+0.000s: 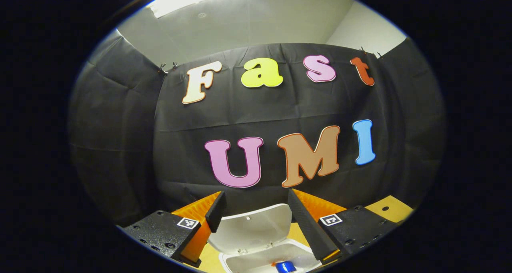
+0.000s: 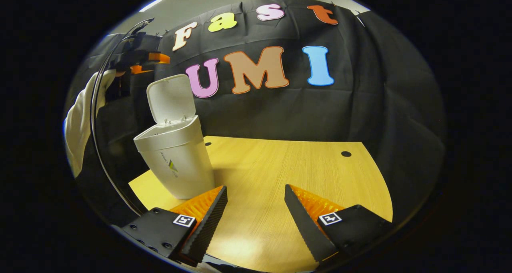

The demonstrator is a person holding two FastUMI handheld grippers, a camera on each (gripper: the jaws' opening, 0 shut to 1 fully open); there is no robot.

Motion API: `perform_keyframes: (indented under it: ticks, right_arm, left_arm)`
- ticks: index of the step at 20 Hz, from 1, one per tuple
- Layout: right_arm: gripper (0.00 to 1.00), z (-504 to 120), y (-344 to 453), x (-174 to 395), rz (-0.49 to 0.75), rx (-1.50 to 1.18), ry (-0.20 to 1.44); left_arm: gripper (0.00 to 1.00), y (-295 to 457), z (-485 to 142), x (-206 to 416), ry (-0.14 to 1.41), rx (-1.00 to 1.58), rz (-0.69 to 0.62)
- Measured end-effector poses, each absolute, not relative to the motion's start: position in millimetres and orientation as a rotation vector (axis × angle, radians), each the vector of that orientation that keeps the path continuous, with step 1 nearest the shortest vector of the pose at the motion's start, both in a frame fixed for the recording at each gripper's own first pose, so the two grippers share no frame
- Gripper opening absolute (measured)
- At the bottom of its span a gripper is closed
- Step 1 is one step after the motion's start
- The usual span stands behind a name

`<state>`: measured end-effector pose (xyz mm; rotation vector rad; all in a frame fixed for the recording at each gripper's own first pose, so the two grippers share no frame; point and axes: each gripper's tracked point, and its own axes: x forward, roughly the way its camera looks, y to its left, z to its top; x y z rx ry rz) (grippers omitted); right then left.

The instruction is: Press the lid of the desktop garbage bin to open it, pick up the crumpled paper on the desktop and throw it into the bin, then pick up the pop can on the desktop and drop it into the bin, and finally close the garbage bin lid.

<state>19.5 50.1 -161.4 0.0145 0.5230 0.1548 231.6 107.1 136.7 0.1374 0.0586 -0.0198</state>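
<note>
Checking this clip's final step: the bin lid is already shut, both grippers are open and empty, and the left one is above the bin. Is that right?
Not quite. The lid is not shut: it stands raised on the bin, as the right gripper view shows. The left gripper view looks down into the open bin at the blue can. The rest holds: the left gripper and the right gripper are open and empty.

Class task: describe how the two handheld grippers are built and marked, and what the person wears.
Each gripper, left gripper and right gripper, has two wedge-shaped ribbed fingers on black bolted blocks, each bearing a small square black-and-white marker. The right gripper view shows a white sleeve with a thin dark cable arcing past it.
</note>
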Motion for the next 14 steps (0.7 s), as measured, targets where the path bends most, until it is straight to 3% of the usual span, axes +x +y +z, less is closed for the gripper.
perform_keyframes:
  ticks: [9, 10, 11, 14]
  right_arm:
    - [0.96, -168, 27, 13, 0.101, 0.024, 0.543]
    - [0.96, -168, 25, 11, 0.095, 0.026, 0.547]
    - [0.96, -171, 23, 10, 0.09, 0.028, 0.552]
    - [0.96, -173, 19, 6, 0.08, 0.021, 0.562]
  left_arm:
    - [0.94, 150, 85, 287, 0.225, 0.101, 0.109]
    - [0.99, 152, 80, 288, 0.24, 0.086, 0.113]
    - [0.94, 154, 74, 288, 0.253, 0.068, 0.116]
    - [0.94, 153, 62, 284, 0.266, 0.017, 0.114]
